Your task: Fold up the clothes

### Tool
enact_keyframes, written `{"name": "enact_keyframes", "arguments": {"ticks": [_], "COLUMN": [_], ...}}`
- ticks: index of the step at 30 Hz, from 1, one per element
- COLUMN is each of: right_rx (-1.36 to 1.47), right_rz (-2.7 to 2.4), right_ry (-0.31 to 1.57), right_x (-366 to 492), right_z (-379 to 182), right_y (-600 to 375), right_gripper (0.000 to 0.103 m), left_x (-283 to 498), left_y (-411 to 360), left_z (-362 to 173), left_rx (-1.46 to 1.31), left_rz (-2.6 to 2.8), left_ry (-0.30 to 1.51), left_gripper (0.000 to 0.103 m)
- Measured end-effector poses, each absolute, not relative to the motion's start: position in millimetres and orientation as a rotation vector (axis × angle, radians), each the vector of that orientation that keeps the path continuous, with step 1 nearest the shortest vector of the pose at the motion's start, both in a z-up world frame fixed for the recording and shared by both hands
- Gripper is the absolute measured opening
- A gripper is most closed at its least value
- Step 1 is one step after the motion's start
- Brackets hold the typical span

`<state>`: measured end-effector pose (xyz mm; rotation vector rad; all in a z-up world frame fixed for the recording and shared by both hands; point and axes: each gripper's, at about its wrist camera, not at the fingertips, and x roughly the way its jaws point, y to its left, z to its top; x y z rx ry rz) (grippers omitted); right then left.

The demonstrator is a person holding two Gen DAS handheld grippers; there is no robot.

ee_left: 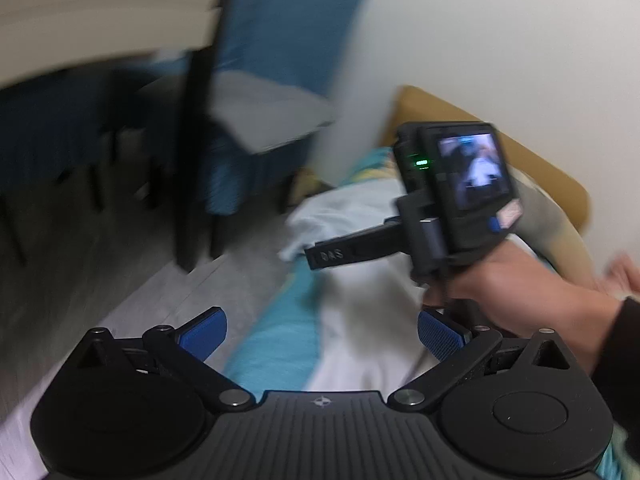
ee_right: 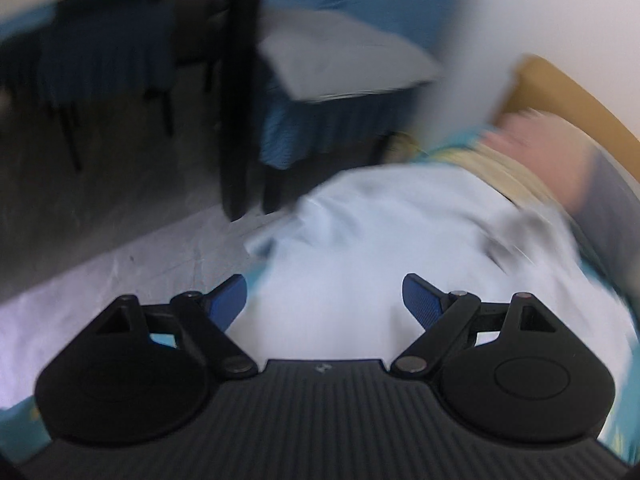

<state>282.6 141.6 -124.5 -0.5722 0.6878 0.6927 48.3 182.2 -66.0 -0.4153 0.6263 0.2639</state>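
A pale white-blue garment [ee_right: 384,236] lies spread on a bed covered with a teal sheet [ee_left: 276,344]; both views are blurred by motion. My left gripper [ee_left: 322,334] is open above the bed's left edge, nothing between its blue pads [ee_left: 204,336]. My right gripper [ee_right: 324,302] is open too, hovering over the garment. In the left wrist view the right gripper's body with its small lit screen [ee_left: 460,192] is held by a hand [ee_left: 508,284] over the same garment [ee_left: 352,216].
A wooden headboard [ee_left: 480,128] closes the far end of the bed. Left of the bed are grey floor [ee_left: 120,248], a black post [ee_left: 196,152] and a blue-draped chair or table [ee_left: 272,92]. Folded pink and yellow cloth [ee_right: 532,148] lies near the headboard.
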Motion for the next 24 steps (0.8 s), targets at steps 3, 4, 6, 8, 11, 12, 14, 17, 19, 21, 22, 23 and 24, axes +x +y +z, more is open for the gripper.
{"name": "enact_keyframes", "arguments": {"ticks": [3,4,6,8,11,12,14,17,19,21,22,23,24], "right_rx": [-0.677,-0.712,-0.791,-0.886,-0.971,-0.977,-0.966,-0.913,-0.818,-0.727,-0.676,-0.623,-0.577], "right_rz": [0.701,0.697,0.678,0.623,0.508,0.491,0.470,0.448,0.475,0.499,0.500,0.501,0.492], "right_ry": [0.697,0.705,0.700,0.709,0.752,0.751,0.755,0.741,0.679,0.598,0.562,0.526,0.486], "right_x": [309.5,317.9,328.8,337.4,350.9,354.3,359.5,365.2,359.6,350.7,346.8,342.8,338.5], "right_z": [-151.2,-159.9,-175.6,-192.6,-212.9,-215.4,-215.9,-208.1,-186.4,-158.1,-141.9,-124.8,-107.8], "right_y": [194.4,211.1,239.8,260.5,275.7,277.2,274.6,264.9,252.3,237.3,227.5,216.3,203.3], "right_gripper": [0.086,0.086,0.086,0.086,0.080,0.075,0.051,0.007,0.005,0.005,0.005,0.005,0.005], "left_x": [58.8,62.4,70.1,77.3,84.2,85.1,84.3,80.1,79.0,79.6,79.9,78.4,76.7], "left_y": [201.2,206.6,214.6,218.8,224.2,225.1,225.3,227.6,226.8,224.6,223.1,221.3,219.0], "left_z": [-80.9,-85.5,-93.9,-99.3,-106.1,-107.4,-108.7,-109.9,-109.3,-108.1,-106.4,-103.7,-100.2], "left_rx": [-0.456,-0.465,-0.475,-0.485,-0.498,-0.501,-0.504,-0.505,-0.490,-0.466,-0.457,-0.453,-0.449], "left_rz": [0.367,0.396,0.443,0.464,0.480,0.480,0.480,0.494,0.503,0.506,0.498,0.485,0.474], "left_ry": [0.637,0.641,0.654,0.666,0.680,0.682,0.678,0.654,0.638,0.627,0.624,0.612,0.596], "left_gripper": [0.103,0.103,0.102,0.102,0.102,0.102,0.102,0.102,0.102,0.102,0.102,0.102,0.102]}}
